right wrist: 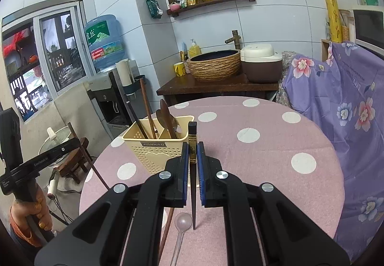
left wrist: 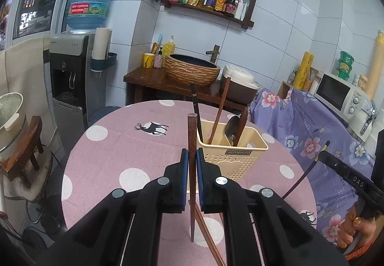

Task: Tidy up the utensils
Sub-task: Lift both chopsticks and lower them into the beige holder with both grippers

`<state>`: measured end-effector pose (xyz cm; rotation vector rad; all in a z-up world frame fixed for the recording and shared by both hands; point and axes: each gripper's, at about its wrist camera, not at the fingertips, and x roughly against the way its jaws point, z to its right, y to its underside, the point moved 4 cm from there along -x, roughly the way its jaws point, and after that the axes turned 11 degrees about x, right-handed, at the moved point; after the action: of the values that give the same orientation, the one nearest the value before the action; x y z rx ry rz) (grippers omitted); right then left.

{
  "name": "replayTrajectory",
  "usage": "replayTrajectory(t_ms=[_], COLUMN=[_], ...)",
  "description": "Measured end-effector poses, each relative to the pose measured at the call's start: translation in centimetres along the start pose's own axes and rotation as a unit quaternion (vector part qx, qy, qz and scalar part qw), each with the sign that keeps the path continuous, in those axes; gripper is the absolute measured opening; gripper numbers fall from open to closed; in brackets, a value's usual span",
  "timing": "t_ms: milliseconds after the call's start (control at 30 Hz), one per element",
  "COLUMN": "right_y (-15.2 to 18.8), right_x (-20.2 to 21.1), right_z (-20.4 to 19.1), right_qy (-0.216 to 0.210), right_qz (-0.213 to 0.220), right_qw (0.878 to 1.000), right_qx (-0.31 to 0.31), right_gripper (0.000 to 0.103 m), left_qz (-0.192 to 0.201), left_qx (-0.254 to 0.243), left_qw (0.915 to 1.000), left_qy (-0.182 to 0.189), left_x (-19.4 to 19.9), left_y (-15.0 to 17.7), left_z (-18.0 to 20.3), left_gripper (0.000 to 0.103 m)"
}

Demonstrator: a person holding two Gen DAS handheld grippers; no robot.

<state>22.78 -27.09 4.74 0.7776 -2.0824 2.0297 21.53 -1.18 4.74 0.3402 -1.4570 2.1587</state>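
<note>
A cream plastic utensil holder stands on the round pink dotted table. It holds chopsticks and spoons. My left gripper is shut on a brown wooden chopstick, held upright just left of the holder. My right gripper is shut on a dark chopstick with a gold band, held upright just right of the holder. A brown chopstick and a clear plastic spoon lie on the table under the grippers.
A purple floral cloth covers furniture right of the table. A wooden stand with a basin and rice cooker is behind. A water dispenser and a stool with a pot stand left.
</note>
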Motion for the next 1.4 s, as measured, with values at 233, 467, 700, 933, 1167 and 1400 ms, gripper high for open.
replayTrajectory(t_ms=[233, 467, 700, 933, 1167, 1400], right_y=[-1.2, -5.4, -13.5, -19.0, -14.8, -9.9], right_x=[-0.1, 0.1, 2.2, 1.1, -4.4, -7.9], right_z=[0.1, -0.3, -1.6, -1.7, -1.8, -2.4], right_qy=[-0.004, -0.022, -0.029, 0.013, 0.027, 0.015], right_qz=[0.001, 0.005, 0.044, 0.08, 0.046, 0.009], right_qw=[1.0, 1.0, 0.998, 0.996, 0.998, 0.999], right_qx=[0.004, 0.017, 0.042, 0.044, 0.045, 0.044], right_gripper=[0.008, 0.008, 0.008, 0.008, 0.008, 0.008], left_qz=[0.003, 0.005, 0.045, 0.061, 0.032, -0.011], left_qx=[0.003, 0.004, 0.0, 0.029, 0.033, 0.023], left_qw=[0.9999, 0.9989, 0.996, 0.9963, 0.9988, 0.9997], left_qy=[0.011, 0.046, 0.077, 0.053, 0.016, -0.002], left_x=[0.5, 1.5, 3.6, 0.3, -5.2, -8.3], left_y=[-1.0, -4.4, -11.5, -14.7, -10.9, -6.4], left_z=[0.2, 1.6, 5.0, 5.8, 4.2, 2.9], left_gripper=[0.008, 0.008, 0.008, 0.008, 0.008, 0.008])
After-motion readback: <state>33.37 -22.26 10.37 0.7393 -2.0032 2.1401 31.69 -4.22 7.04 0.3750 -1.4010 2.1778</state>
